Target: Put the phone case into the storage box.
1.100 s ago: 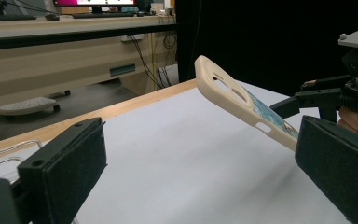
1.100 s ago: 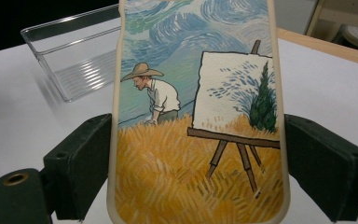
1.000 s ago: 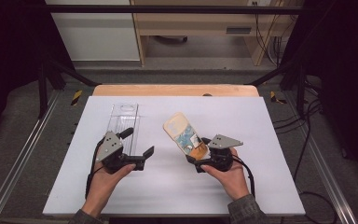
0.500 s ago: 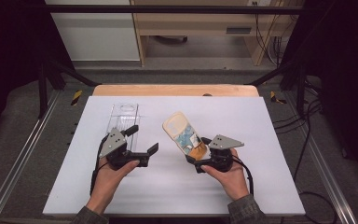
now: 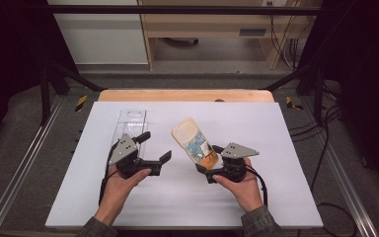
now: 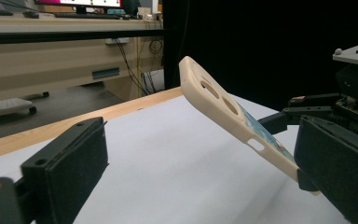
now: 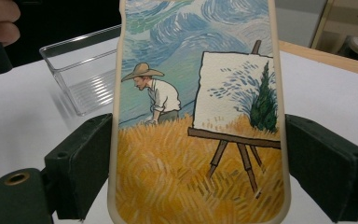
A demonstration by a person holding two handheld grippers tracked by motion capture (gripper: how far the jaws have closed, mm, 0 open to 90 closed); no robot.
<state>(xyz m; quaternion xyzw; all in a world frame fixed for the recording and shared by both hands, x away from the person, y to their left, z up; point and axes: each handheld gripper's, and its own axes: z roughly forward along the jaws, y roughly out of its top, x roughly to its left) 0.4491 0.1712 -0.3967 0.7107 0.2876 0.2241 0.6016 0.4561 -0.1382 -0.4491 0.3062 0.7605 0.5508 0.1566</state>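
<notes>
Your right gripper pinches a phone case mid-desk; your left gripper, jaws spread, holds nothing, beside a clear tray.

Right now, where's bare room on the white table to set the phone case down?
Free: the white table top to the right of the right hand-held gripper, and the near strip between the two forearms. Crowded: the left-centre, where the clear plastic tray, the open left hand-held gripper and the raised beige painted phone case sit close together.
</notes>
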